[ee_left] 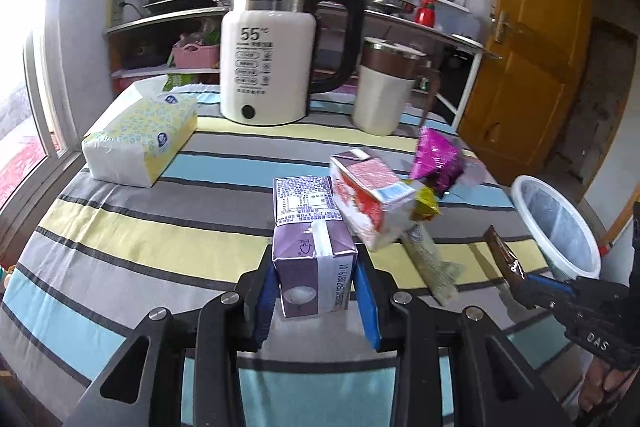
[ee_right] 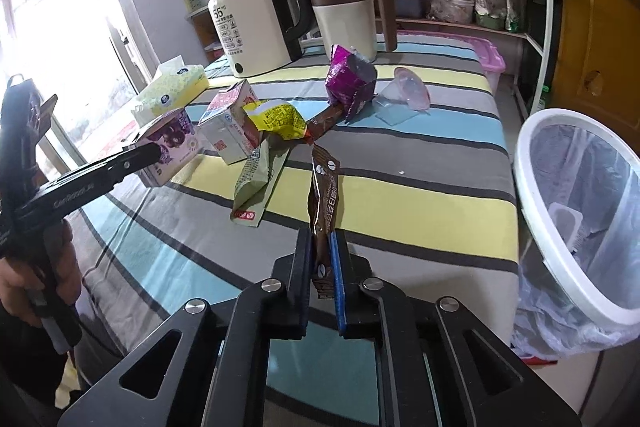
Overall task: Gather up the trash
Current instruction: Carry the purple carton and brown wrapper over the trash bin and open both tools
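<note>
The left gripper [ee_left: 316, 291] has its blue pads pressed against both sides of a purple drink carton [ee_left: 314, 267], which is held above the striped tablecloth [ee_left: 140, 227]; the right gripper [ee_right: 322, 267] is closed almost flat on a brown sachet wrapper [ee_right: 324, 203] that stands up between its fingers; a red-and-white carton [ee_left: 370, 195], a yellow wrapper [ee_right: 280, 119], a pale green packet [ee_right: 256, 183] and a magenta wrapper [ee_right: 348, 79] lie in a loose cluster near the middle of the cloth; the white bin [ee_right: 532, 195] with its clear liner stands just off the table's right edge; a white kettle [ee_left: 266, 67], a cream mug [ee_left: 384, 95] and a tissue pack [ee_left: 140, 139] sit along the far side.
</note>
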Demonstrator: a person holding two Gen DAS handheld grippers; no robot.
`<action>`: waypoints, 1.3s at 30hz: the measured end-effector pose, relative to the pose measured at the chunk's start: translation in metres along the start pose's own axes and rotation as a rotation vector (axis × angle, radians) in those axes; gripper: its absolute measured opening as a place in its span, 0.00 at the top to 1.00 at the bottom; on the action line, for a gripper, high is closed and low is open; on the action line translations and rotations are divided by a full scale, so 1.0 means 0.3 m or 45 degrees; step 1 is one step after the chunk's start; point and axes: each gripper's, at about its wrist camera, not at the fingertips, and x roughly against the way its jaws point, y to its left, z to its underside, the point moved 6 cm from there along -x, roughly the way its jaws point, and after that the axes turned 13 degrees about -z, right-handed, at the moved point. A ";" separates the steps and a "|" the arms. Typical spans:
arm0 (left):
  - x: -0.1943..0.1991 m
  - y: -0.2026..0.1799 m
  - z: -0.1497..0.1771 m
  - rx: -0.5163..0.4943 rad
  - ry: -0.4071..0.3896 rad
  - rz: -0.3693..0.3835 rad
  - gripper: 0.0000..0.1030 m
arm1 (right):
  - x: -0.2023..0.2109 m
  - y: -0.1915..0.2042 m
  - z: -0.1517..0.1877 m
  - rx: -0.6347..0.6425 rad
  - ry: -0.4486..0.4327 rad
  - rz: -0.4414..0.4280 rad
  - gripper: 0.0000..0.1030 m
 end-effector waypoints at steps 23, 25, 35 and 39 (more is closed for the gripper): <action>0.165 -0.381 -0.022 -0.181 -0.079 0.329 0.65 | 0.225 -0.129 0.004 -0.090 -0.153 0.138 0.92; 0.169 -0.433 -0.024 -0.208 -0.083 0.365 0.65 | 0.254 -0.160 0.009 -0.110 -0.169 0.169 0.92; 0.168 -0.658 -0.051 -0.314 -0.099 0.511 0.65 | 0.400 -0.323 0.022 -0.217 -0.247 0.311 0.92; 0.170 -0.743 -0.058 -0.347 -0.100 0.558 0.65 | 0.436 -0.372 0.032 -0.244 -0.265 0.348 0.92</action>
